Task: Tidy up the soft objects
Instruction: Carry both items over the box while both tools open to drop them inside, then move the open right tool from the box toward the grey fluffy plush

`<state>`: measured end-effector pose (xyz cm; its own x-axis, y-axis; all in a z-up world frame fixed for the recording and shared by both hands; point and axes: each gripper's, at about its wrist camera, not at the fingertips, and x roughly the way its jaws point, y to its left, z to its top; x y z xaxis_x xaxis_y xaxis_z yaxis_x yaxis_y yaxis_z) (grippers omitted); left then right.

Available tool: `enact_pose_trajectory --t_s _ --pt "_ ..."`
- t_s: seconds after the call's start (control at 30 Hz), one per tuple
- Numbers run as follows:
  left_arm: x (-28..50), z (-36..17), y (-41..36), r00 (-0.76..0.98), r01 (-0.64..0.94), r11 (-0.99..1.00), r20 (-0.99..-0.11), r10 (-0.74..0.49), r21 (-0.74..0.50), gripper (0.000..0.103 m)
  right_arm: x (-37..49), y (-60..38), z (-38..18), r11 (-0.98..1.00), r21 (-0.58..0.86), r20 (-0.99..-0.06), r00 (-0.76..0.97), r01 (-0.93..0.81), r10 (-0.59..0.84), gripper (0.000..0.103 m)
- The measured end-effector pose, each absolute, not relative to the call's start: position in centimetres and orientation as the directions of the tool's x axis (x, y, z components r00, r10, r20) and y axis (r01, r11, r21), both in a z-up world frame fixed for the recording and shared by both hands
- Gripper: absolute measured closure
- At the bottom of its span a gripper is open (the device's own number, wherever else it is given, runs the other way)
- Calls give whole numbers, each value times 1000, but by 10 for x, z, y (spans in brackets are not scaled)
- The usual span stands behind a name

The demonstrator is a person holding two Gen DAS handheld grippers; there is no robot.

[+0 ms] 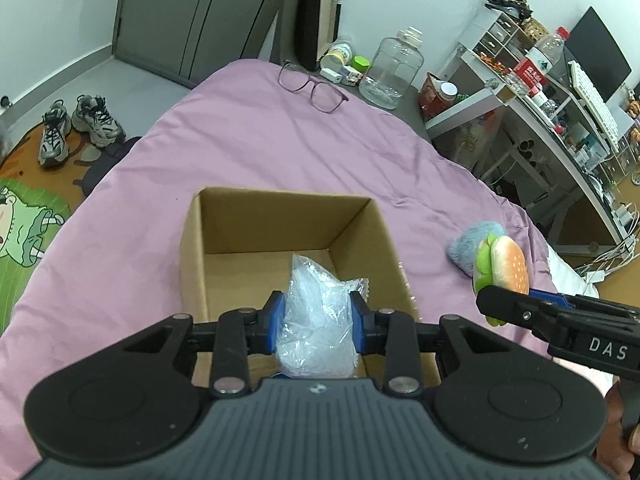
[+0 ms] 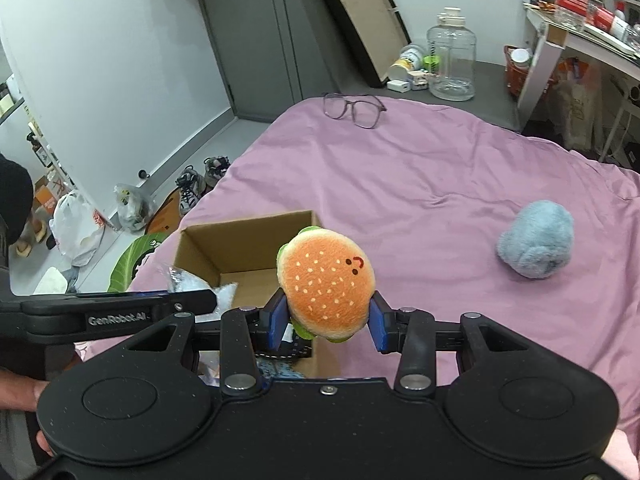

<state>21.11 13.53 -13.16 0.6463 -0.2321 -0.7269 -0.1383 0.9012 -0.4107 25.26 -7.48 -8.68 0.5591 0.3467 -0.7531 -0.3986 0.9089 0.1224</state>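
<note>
My left gripper [image 1: 318,312] is shut on a clear plastic bag [image 1: 316,316] and holds it over the open cardboard box [image 1: 192,248] on the pink bed. My right gripper [image 2: 329,316] is shut on a plush hamburger [image 2: 326,284], held above the bed just right of the box [image 2: 200,248]. The hamburger [image 1: 505,264] and the right gripper [image 1: 496,304] also show in the left wrist view. A fluffy blue plush [image 2: 536,240] lies on the bed to the right, apart from both grippers; it also shows in the left wrist view [image 1: 468,246].
Glasses [image 1: 312,88] lie at the bed's far end. A big clear jug [image 1: 390,70] and small items stand on the floor beyond. A cluttered desk [image 1: 560,120] is on the right. Shoes [image 1: 80,124] and a green mat [image 1: 24,224] are on the floor left.
</note>
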Motion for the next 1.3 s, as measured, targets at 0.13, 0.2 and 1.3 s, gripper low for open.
enact_pose_trajectory --t_s 0.13,0.2,1.3 --pt "211 -134 139 650 -139 904 -726 -226 -405 70 254 -62 -83 903 120 -749 559 -413 355 62" --pt "211 -133 141 652 -143 908 -728 -213 -394 68 255 -58 -79 896 137 -737 561 -423 378 55" --pt "239 -97 65 597 -90 961 -787 -158 -262 45 263 -187 -86 943 224 -721 609 -247 331 23"
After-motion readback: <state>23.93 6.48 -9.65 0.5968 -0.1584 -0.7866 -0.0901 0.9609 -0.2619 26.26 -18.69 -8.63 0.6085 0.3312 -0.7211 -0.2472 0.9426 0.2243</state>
